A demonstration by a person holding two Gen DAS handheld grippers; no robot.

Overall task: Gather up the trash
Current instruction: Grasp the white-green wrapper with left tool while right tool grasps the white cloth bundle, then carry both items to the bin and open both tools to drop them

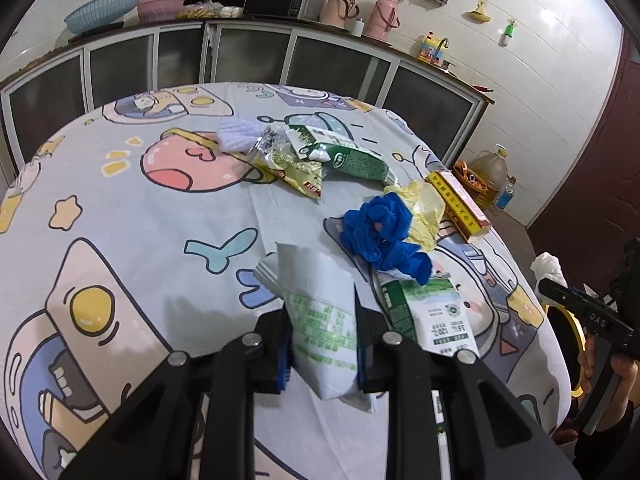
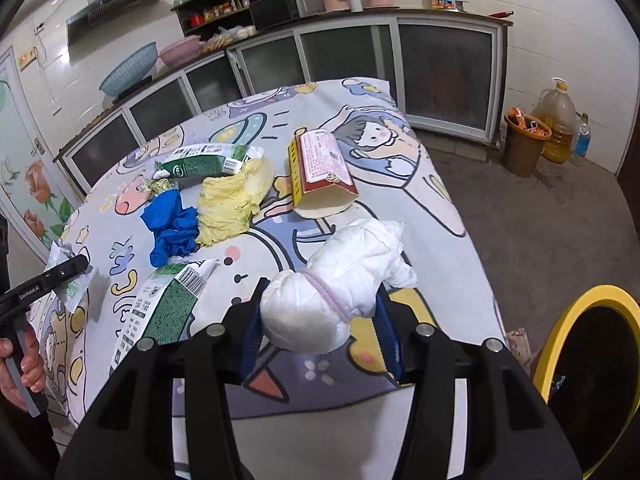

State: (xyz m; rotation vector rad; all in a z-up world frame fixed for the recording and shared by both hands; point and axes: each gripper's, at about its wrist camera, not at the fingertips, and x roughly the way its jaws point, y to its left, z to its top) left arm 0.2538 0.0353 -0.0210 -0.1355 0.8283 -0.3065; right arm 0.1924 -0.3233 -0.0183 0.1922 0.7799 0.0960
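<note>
Fingers [image 2: 256, 320] over cartoon-print tablecloth [image 1: 140, 240], glass-fronted kitchen cabinets [image 1: 248, 52] behind.

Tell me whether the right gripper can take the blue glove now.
Probably not: the right gripper is shut on the white wad. The blue glove lies uncovered, so nothing else blocks it.

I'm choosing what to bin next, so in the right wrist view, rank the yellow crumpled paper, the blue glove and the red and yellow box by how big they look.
1. yellow crumpled paper
2. red and yellow box, close to the paper, so unsure
3. blue glove
</note>
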